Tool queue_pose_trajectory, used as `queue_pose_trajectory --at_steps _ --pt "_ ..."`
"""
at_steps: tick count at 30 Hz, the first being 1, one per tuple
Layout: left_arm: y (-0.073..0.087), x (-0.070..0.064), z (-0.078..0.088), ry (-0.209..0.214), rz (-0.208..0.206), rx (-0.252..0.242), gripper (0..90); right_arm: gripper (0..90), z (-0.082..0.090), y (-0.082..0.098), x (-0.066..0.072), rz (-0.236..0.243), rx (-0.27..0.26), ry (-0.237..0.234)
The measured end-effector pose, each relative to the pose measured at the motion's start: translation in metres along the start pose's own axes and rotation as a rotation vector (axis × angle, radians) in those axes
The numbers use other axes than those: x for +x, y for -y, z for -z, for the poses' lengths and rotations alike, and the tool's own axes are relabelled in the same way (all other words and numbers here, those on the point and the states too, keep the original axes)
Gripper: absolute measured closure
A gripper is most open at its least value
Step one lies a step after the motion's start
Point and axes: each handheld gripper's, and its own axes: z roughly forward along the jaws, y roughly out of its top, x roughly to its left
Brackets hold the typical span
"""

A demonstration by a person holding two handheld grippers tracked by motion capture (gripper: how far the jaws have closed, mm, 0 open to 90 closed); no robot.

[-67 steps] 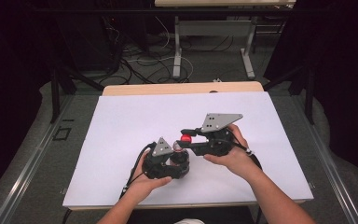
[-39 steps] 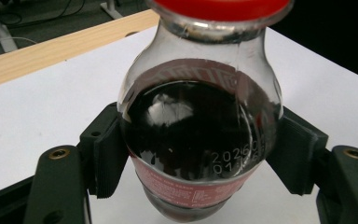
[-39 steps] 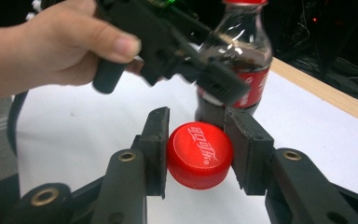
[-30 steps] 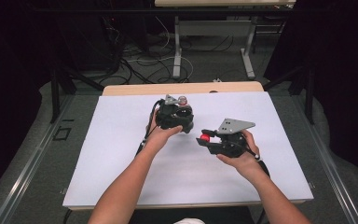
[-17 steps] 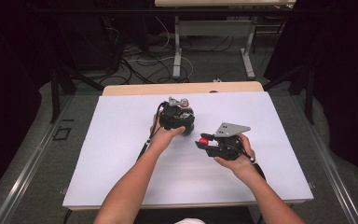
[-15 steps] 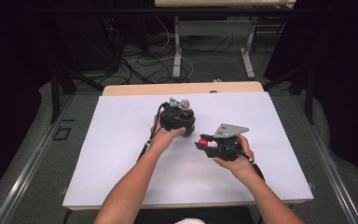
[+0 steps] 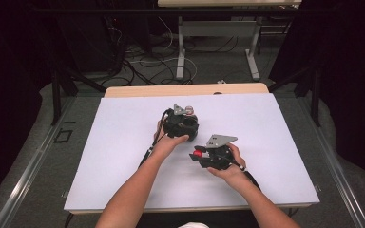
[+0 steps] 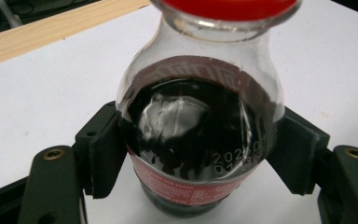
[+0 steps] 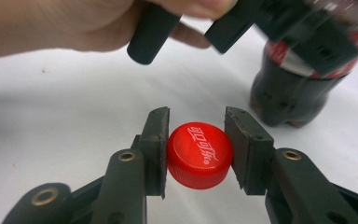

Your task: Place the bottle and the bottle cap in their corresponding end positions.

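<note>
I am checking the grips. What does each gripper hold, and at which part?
The right gripper holds the red cap by its ribbed sides. The left gripper has the cola bottle between its just-opening jaws, at the body near the label.

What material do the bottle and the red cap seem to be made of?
The bottle looks like clear, glossy plastic, though glass cannot be excluded: dark liquid shows through its wall, highlights sit on it, and a date code is printed on it. The red cap looks like moulded plastic with a satin finish: fine ribs run around its edge under white lettering.
</note>
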Motion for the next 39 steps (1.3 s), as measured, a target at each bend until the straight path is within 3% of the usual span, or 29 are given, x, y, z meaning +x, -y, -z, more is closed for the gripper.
queue_pose_trajectory --at_steps 2,5,11,12,15,18,25,26,29,31,33,35,38,39 --pt "0.0 0.0 0.0 0.0 0.004 0.0 28.4 61.2 -0.007 0.005 0.001 -0.025 0.019 -0.027" --pt "0.002 0.0 0.0 0.009 0.012 0.014 27.3 61.2 -0.018 0.013 0.003 -0.017 0.087 -0.046" --pt "0.008 0.004 0.003 0.022 0.043 0.017 18.0 61.1 -0.032 0.018 0.006 -0.013 0.103 -0.046" --pt "0.009 0.004 0.004 0.02 0.046 0.014 16.5 61.1 -0.033 0.018 0.006 -0.009 0.129 -0.052" --pt "0.012 0.008 0.01 0.021 0.048 0.021 16.0 61.0 -0.037 0.02 0.006 -0.014 0.144 -0.043" --pt "0.013 0.011 0.017 0.023 0.074 0.009 14.2 60.2 -0.037 0.02 0.007 -0.005 0.161 -0.053" --pt "0.019 0.015 0.042 0.046 0.118 -0.021 9.0 37.1 -0.032 0.017 0.006 -0.038 0.141 -0.034" --pt "0.021 0.015 0.046 0.051 0.117 -0.026 6.5 34.5 -0.03 0.016 0.006 -0.04 0.116 -0.03" --pt "0.027 0.016 0.059 0.056 0.117 -0.041 0.6 34.5 -0.018 0.011 0.004 -0.072 0.086 -0.053" --pt "0.03 0.018 0.068 0.049 0.136 -0.043 0.6 33.1 -0.009 0.008 0.001 -0.089 0.046 -0.007" --pt "0.035 0.019 0.077 0.055 0.159 -0.054 0.6 33.2 0.002 0.003 -0.003 -0.136 0.033 0.015" --pt "0.042 0.021 0.087 0.049 0.162 -0.055 0.6 31.5 0.013 0.001 -0.008 -0.144 0.009 0.028" --pt "0.055 0.024 0.101 0.027 0.17 -0.055 0.6 16.0 0.029 0.0 -0.02 -0.129 -0.013 0.125" --pt "0.059 0.026 0.106 0.019 0.177 -0.045 0.6 14.9 0.035 0.002 -0.025 -0.145 -0.006 0.161"
